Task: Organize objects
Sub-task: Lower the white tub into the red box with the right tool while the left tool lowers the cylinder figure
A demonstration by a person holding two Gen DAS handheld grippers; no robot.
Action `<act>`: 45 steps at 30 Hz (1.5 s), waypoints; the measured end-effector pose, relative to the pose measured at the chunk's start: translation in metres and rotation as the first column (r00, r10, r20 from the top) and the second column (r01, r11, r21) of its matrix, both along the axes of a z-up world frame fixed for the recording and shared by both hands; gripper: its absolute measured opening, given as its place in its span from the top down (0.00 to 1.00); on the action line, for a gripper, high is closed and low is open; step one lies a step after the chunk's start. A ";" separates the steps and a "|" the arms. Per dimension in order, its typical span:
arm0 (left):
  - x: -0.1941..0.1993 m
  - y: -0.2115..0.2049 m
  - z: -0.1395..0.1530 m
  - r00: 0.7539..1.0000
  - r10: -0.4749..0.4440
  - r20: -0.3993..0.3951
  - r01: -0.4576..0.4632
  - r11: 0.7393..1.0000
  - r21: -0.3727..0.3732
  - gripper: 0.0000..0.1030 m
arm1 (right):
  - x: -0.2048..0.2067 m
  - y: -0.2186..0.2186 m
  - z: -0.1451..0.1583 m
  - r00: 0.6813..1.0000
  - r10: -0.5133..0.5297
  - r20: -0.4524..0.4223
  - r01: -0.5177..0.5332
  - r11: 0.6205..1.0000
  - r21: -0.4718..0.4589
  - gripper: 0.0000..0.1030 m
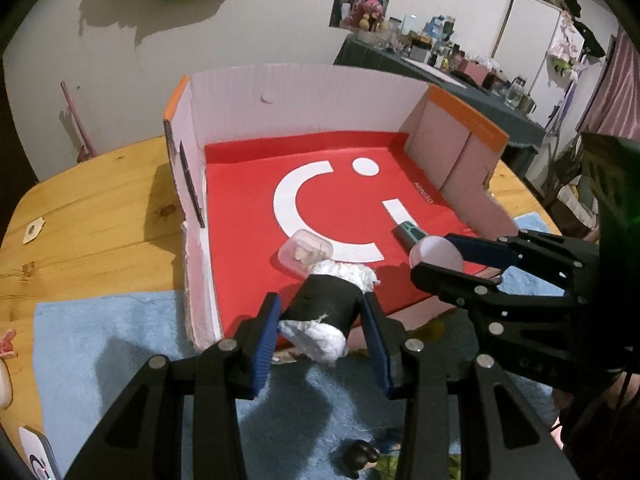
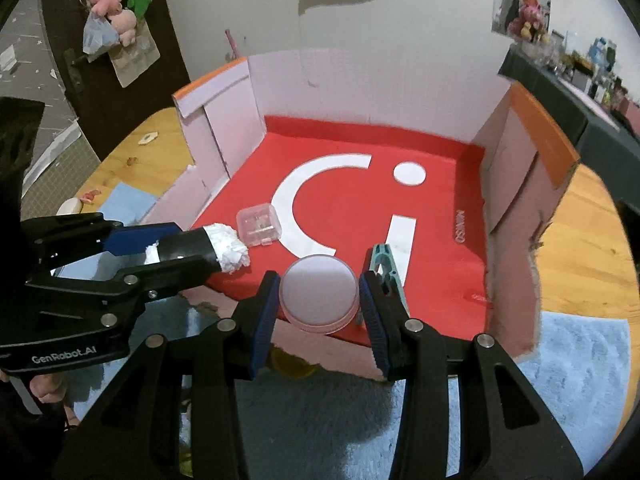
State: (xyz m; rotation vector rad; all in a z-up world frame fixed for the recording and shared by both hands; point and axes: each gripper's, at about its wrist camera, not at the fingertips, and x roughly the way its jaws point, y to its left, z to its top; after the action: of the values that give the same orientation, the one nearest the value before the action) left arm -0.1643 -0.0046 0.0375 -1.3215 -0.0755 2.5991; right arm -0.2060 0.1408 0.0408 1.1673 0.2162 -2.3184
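Left wrist view first: we hold a black tube stuffed with white tissue at both ends, our left gripper pinching it by the sides between its blue pads. Its long axis runs along the fingers, the far tissue end pointing into the open cardboard box and reaching just over the near edge of the red liner. Ahead of that tip, close to touching it, lies a small clear plastic case. So the tube hangs at the box's left front, and setting it down seems to us to turn on clearing that case.

Moving right, the right wrist view shows our right gripper clamped across a round, flat, pale pink container, lid face up and roughly level, held over the front edge of the box. A teal clip lies on the liner just past the right finger, its long axis running away from us.

We judge both hands about equally near the box floor; the disc has open red liner ahead of it, while the tube's landing spot is tighter. Blue towel lies under the box front.
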 end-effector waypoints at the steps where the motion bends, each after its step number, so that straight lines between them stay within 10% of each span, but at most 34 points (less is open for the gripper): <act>1: -0.001 0.000 -0.001 1.000 -0.002 0.004 0.002 1.000 -0.003 0.58 | -0.002 0.000 -0.003 1.000 0.002 0.011 -0.002 1.000 0.002 0.62; 15: -0.019 0.006 -0.014 0.998 -0.015 0.067 0.017 0.999 -0.041 0.58 | -0.027 0.002 -0.012 0.994 0.020 0.112 -0.021 1.000 0.004 0.62; 45: -0.066 0.008 -0.017 0.997 0.063 0.035 -0.062 0.997 -0.050 0.58 | -0.078 0.010 -0.019 0.988 -0.154 0.004 0.154 0.986 0.060 0.62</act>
State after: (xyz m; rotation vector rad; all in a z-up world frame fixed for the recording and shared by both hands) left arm -0.2303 0.0037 0.0208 -1.4057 -0.0611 2.6443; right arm -0.2839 0.1507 0.0219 1.2634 0.1992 -2.4551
